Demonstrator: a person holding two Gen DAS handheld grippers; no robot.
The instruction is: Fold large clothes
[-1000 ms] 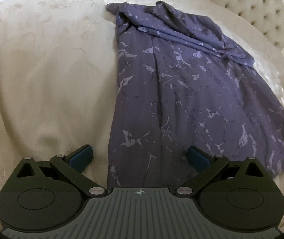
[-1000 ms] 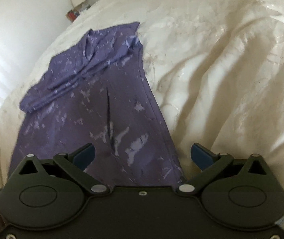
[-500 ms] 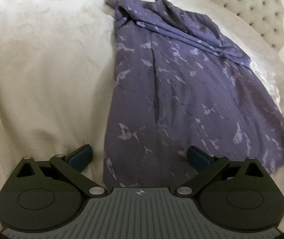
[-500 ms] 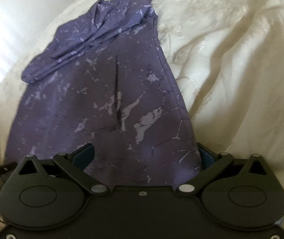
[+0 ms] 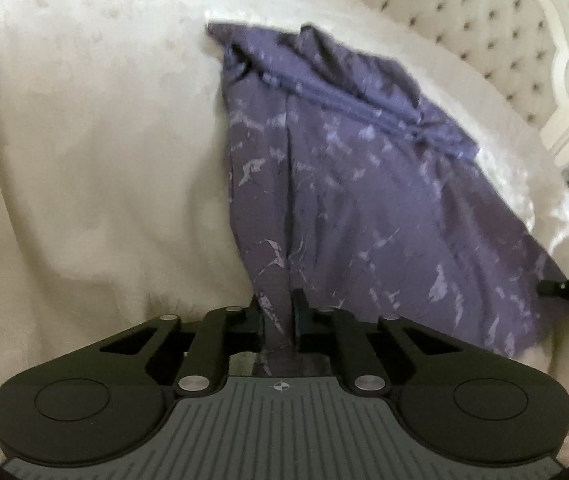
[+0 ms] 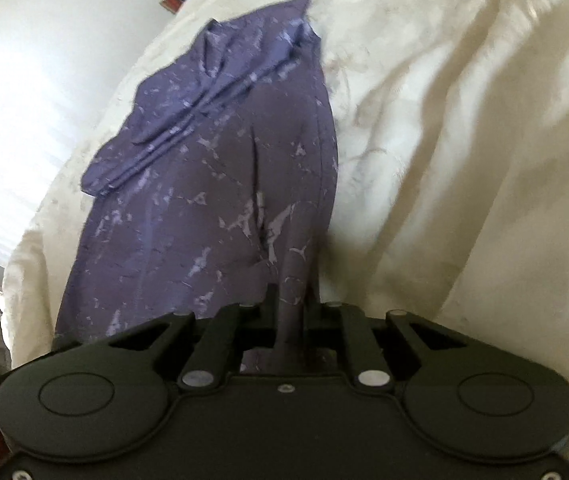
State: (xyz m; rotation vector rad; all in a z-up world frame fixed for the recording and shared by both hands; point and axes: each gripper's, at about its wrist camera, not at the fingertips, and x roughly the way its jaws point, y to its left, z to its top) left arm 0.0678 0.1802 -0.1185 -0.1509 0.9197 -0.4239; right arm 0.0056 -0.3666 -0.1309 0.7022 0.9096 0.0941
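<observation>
1. Left wrist view: the left gripper (image 5: 278, 316) has just been closing, and its jaws are now clamped on a bunched pinch of the purple garment (image 5: 364, 184) at the hem corner nearest the camera. The garment lies spread on the cream bedspread (image 5: 84, 160), running away from that corner toward the tufted headboard (image 5: 484, 40), with its far end creased and heaped. The cloth rises slightly into the jaws, so I judge the bite deep enough — but it is a gathered pinch, not a flat edge.

2. Right wrist view: the right gripper (image 6: 292, 312) has also just been closing; its jaws are pressed together on a twisted tongue of the same garment (image 6: 204, 184), at the other near hem corner. Beyond that corner the fabric lies fairly flat on the bedspread (image 6: 464, 160), with one lengthwise crease.

3. To do this step well, I would lift both corners evenly and keep the hem taut between the grippers — a slack middle would sag and fold crookedly.

4. Carry the hem toward the heaped far end, low over the bed, and lay it edge to edge.

5. Risk: thin, slippery-looking cloth may slide out of either pinch.
</observation>
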